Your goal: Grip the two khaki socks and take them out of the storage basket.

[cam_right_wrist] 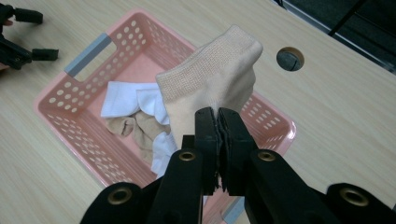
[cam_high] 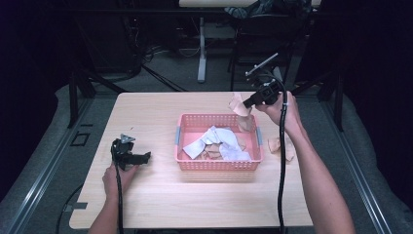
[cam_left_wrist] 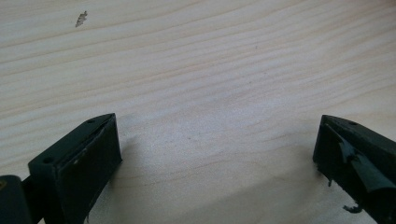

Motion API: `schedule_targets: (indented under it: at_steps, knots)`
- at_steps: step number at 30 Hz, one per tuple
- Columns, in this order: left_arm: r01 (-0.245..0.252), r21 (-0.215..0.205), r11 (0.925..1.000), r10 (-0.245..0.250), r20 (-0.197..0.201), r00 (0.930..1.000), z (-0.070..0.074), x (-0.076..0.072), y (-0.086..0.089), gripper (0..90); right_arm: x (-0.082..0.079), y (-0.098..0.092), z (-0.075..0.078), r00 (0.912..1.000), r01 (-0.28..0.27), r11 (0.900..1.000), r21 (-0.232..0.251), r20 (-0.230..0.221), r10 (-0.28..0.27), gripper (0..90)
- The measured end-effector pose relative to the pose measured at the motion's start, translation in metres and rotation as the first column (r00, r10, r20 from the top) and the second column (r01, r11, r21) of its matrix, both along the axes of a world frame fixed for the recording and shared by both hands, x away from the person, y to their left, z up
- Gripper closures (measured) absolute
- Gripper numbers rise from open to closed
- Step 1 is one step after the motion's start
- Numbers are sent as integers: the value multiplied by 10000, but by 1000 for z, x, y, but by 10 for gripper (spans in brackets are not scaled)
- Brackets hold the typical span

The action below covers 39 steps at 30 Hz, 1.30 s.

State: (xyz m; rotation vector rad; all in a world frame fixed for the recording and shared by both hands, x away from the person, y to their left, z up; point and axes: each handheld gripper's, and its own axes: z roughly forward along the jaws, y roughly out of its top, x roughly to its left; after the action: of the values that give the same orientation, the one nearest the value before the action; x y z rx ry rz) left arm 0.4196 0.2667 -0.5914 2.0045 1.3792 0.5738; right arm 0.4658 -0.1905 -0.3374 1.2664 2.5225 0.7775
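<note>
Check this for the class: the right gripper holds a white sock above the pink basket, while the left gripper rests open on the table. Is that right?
Not quite. The sock pinched in the right gripper is beige, not white, as the right gripper view shows; the white ones lie in the basket. The rest stands: it hangs over the pink basket, and the left gripper rests open on the table.
</note>
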Motion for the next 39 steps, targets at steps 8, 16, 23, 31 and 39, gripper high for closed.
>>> schedule_targets:
  at_steps: [8, 16, 23, 31, 39]
  knots:
    - [0, 0, 10000, 0, -2, 10000, 0, 0, 0, 4, -2, -7, 19, 9995, 63, 10000, -13, 323, -62, 867]
    - [3, 3, 10000, -3, -1, 10000, 0, 0, 0, 4, -5, -19, 33, 9978, 287, 9996, 54, 588, -290, 868]
    - [15, 15, 10000, -15, 2, 10000, 0, 0, 0, 4, -8, -43, 41, 9946, 713, 9973, 175, 749, -724, 867]
    - [2, 0, 10000, -2, -2, 10000, 0, 0, 0, 4, -10, -64, 39, 9917, 1030, 9945, 205, 756, -1043, 867]
    - [17, 17, 10000, -17, -1, 10000, 0, 0, 0, 4, -12, -86, 31, 9868, 1467, 9892, 66, 688, -1468, 867]
